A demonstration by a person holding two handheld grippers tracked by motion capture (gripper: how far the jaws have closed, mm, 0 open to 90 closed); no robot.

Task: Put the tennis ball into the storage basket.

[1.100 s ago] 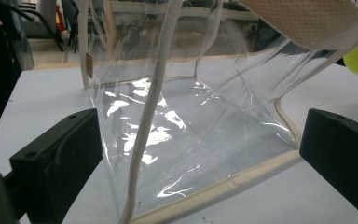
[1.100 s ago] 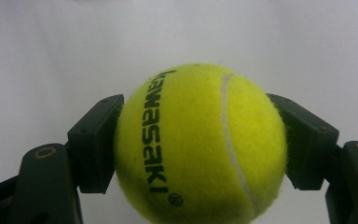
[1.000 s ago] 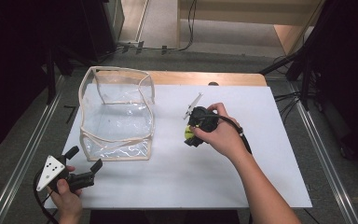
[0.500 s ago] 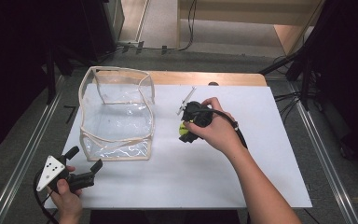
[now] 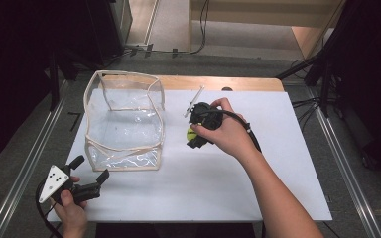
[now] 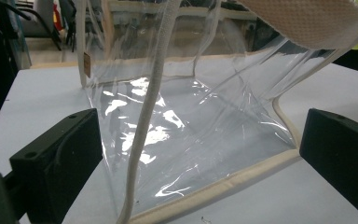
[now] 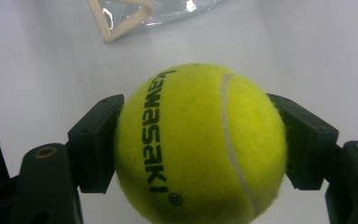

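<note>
A tennis ball (image 7: 198,142) is being clamped between the jaws of the right gripper (image 5: 196,133) above the tabletop (image 5: 218,183), the clear bag (image 5: 124,121) lying just to that gripper's left, while the left gripper (image 5: 87,174) is being held open, facing the bag's near side.

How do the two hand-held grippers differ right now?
The right hand-held gripper is shut on the yellow tennis ball; the left hand-held gripper is open with nothing between its jaws. The right sits mid-table beside the clear bag; the left rests at the near left corner, facing that bag. Both have black jaws.
</note>
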